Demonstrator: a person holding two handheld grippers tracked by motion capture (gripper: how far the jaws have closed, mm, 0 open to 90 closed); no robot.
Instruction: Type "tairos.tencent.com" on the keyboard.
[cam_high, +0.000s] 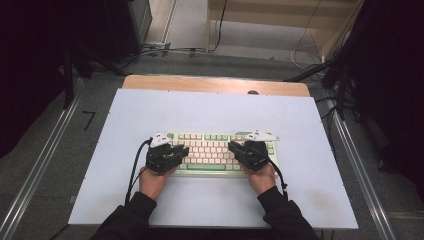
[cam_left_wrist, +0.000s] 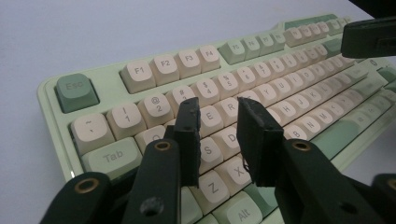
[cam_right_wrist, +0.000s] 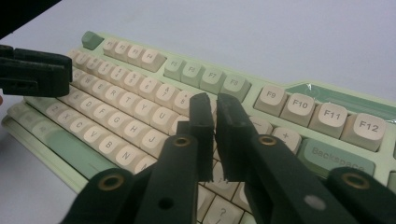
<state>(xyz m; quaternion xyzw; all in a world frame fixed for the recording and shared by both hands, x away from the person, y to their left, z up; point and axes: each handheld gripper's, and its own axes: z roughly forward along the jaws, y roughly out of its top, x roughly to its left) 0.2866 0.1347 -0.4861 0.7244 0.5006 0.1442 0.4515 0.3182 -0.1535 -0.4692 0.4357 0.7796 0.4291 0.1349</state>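
The left tool (cam_left_wrist: 218, 123) hangs over the left part of the keyboard (cam_left_wrist: 261, 70), its jaws spread with a clear gap between them and nothing held; below the tips lie the keys around E, S and D. In the high view this left tool (cam_high: 181, 150) sits above the keyboard's (cam_high: 207, 170) left end, held by the left hand (cam_high: 152, 181). The right tool (cam_right_wrist: 214, 116) hovers over the right part of the keyboard (cam_right_wrist: 299, 105), its jaws nearly pressed together with a thin slit between them, pinching nothing. In the high view the right tool (cam_high: 235, 147) is over the keyboard's right end, held by the right hand (cam_high: 262, 180). The keyboard, pale green with cream keys, lies flat near the middle of the white table (cam_high: 215, 107), close to the person's edge.
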